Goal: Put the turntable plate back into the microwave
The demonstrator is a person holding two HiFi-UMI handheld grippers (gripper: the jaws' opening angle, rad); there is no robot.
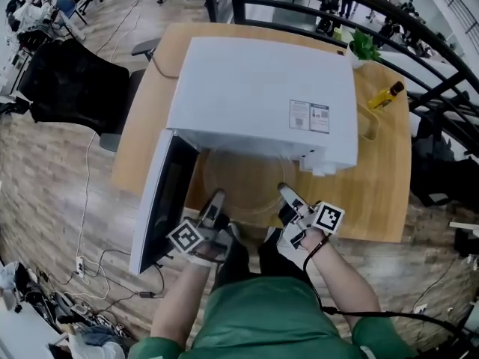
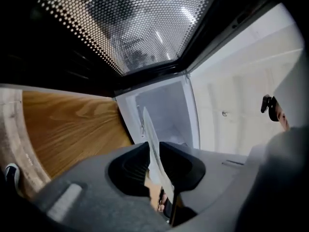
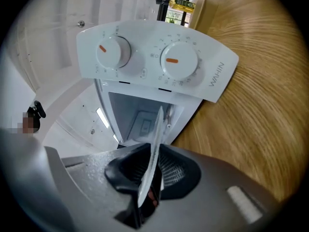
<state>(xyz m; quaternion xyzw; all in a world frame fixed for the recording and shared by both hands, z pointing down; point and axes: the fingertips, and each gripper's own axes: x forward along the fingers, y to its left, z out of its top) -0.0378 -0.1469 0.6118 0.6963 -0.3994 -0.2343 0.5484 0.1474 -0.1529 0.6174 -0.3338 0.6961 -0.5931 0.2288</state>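
Observation:
A clear glass turntable plate [image 1: 247, 182] hangs level just in front of the white microwave [image 1: 262, 99], whose door [image 1: 159, 200] stands open to the left. My left gripper [image 1: 217, 200] is shut on the plate's near left rim, and my right gripper [image 1: 287, 193] is shut on its near right rim. In the left gripper view the plate's edge [image 2: 153, 153] runs edge-on between the black jaws, with the microwave's cavity [image 2: 166, 115] ahead. The right gripper view shows the plate's edge [image 3: 153, 153] between the jaws, below the control panel with two knobs [image 3: 154, 62].
The microwave stands on a wooden table [image 1: 385, 170]. A yellow bottle [image 1: 387, 96] and a small green plant [image 1: 363, 47] sit at the table's far right. A black chair [image 1: 71, 84] stands to the left. Cables lie on the wood floor [image 1: 97, 268].

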